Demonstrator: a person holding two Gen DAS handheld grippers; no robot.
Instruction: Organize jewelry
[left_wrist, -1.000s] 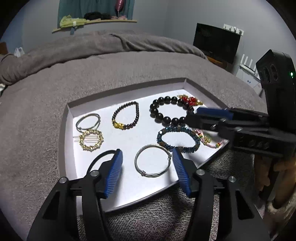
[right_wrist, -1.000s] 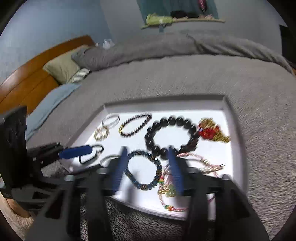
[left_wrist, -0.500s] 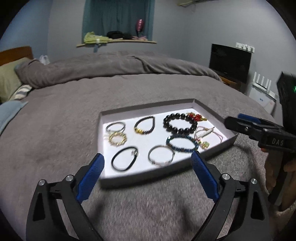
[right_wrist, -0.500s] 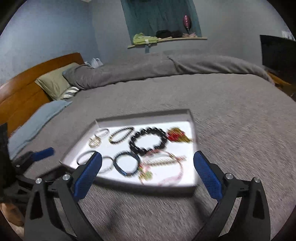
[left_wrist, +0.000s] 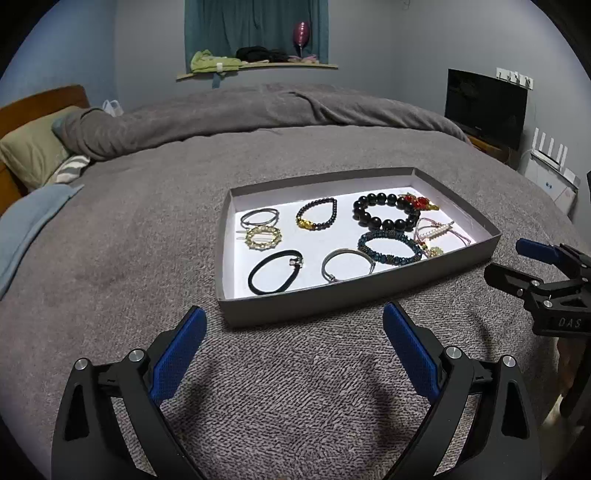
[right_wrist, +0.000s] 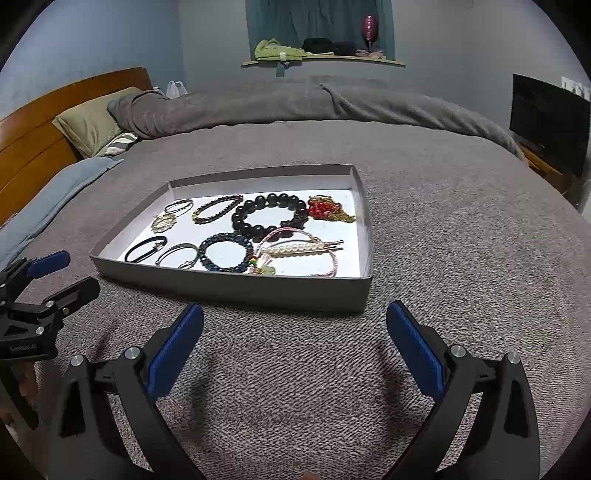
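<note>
Both grippers have drawn back from over the tray (left_wrist: 354, 295) since the earlier frames, and their jaws, then half closed above the bracelets, now stand wide apart and empty. Left view, left to right: the left gripper (left_wrist: 291, 345) hovers over the grey bedspread (left_wrist: 147, 221) at 6 o'clock of the tray. Inside the tray lie a thin silver bangle (left_wrist: 259, 217) above a gold ring ornament (left_wrist: 263, 236) at 9 o'clock, a black hair tie (left_wrist: 275, 272) at 7 o'clock, a small dark bead bracelet (left_wrist: 317, 219) at 12 o'clock, a silver bangle (left_wrist: 347, 264) at 6 o'clock, a blue beaded bracelet (left_wrist: 390, 248) and large black bead bracelet (left_wrist: 384, 214) right of centre, with a red-and-gold charm (left_wrist: 417, 202) at 2 o'clock and a pearl clip (left_wrist: 439, 232) lying on pink cords (left_wrist: 461, 238) at 3 o'clock. The right gripper (left_wrist: 517, 260) waits outside the tray's right wall, well apart from it. Risk, as judged: the pearl clip, cords and blue bracelet overlap, so a pinch there could drag neighbours out; the soft bed could let the light tray tilt or slide if a jaw presses its rim.
</note>
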